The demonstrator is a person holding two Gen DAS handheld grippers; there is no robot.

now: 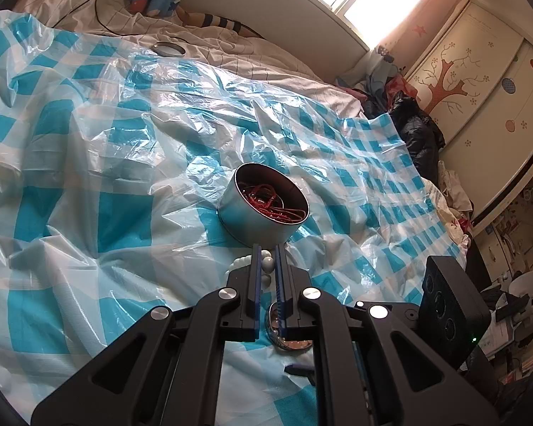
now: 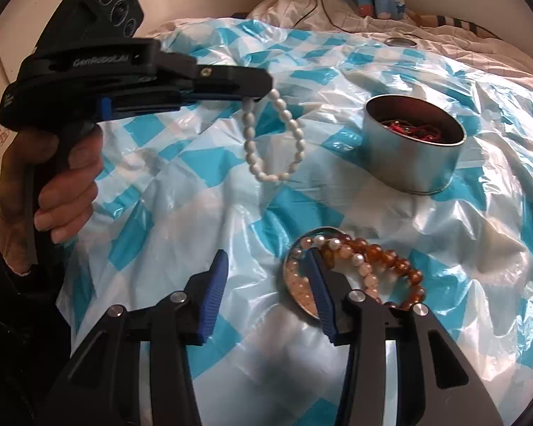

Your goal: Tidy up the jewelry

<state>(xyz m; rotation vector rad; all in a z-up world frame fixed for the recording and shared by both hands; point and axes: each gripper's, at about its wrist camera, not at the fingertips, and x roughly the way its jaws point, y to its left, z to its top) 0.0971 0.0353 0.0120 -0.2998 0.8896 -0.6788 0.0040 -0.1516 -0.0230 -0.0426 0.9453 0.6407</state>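
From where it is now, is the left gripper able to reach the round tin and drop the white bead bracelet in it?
Probably yes. The left gripper holds the white bead bracelet in the air, and the round tin stands open, nothing between them; only red cords lie inside.

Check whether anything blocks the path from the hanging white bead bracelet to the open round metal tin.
Nothing visible does. The white bead bracelet hangs from the left gripper, with only crinkled blue-checked plastic sheet before the round metal tin.
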